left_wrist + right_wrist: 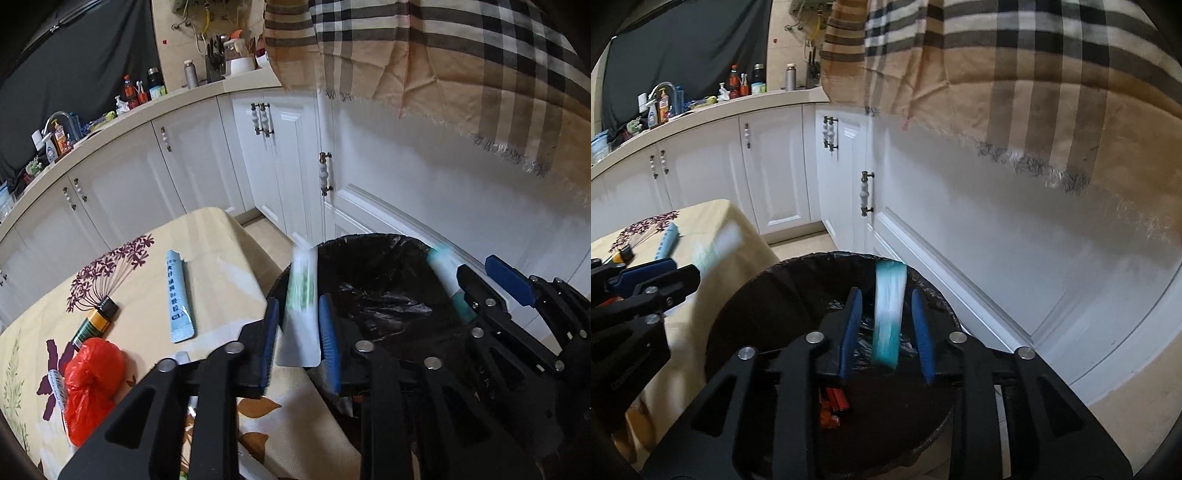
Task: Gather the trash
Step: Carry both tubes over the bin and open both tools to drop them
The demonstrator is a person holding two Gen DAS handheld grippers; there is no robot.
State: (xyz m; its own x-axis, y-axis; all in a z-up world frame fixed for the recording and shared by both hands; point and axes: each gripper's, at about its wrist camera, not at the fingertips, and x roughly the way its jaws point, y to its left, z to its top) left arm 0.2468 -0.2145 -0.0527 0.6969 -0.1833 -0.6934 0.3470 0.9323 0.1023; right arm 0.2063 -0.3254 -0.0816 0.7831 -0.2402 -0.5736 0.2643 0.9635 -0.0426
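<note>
A black-lined trash bin (pixel 373 273) (pixel 798 295) stands beside the table. My left gripper (pixel 297 321) is open at the bin's left rim; a blurred white and green tube (pixel 301 306) lies loose between its fingers, apart from both pads. My right gripper (pixel 886 325) is open over the bin; a blurred teal and white tube (pixel 888 314) lies loose between its fingers. On the table (pixel 221 236) lie a light blue tube (pixel 177 295), a battery (pixel 94 321) and a red plastic bag (pixel 90 384). Red trash (pixel 833 400) lies inside the bin.
White kitchen cabinets (pixel 192 166) run behind the table and bin. The counter (pixel 110 118) holds bottles and a sink tap. A plaid cloth (pixel 443 66) hangs at the top right. My right gripper also shows in the left wrist view (pixel 476 277).
</note>
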